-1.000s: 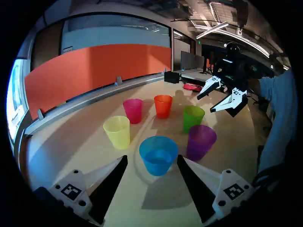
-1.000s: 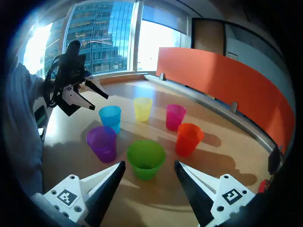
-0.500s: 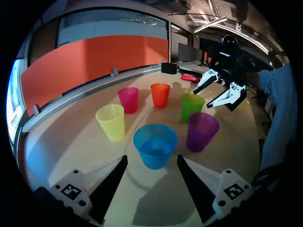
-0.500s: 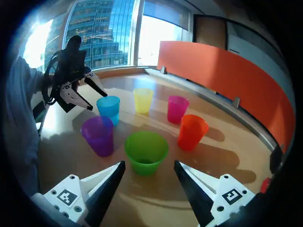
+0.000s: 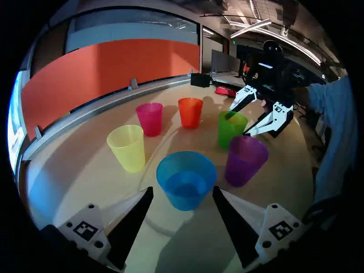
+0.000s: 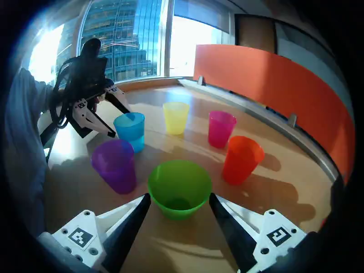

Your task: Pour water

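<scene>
**Fig.** Left gripper (image 5: 182, 188), jaws apart, its tips just reaching either side of the blue cup (image 5: 186, 179), which holds water. Right gripper (image 6: 179, 195), jaws likewise apart, flanks the green cup (image 6: 179, 184). Neither grips yet. Both cups stand mid-table in a ring of six. Recommended: close squarely on the mid-wall, lift clear of the adjacent purple cup (image 5: 245, 159), and tilt slowly. Pale wooden table (image 5: 77, 182); orange partition (image 5: 104, 68) along its far edge; windows (image 6: 127, 41) beyond.

A wooden table (image 5: 77, 168) has a long orange wall (image 5: 91, 68) along its far side. A black box (image 5: 200, 80) and a red thing (image 5: 223, 91) sit at the far right end. Big windows (image 6: 132, 41) show tall buildings.
</scene>
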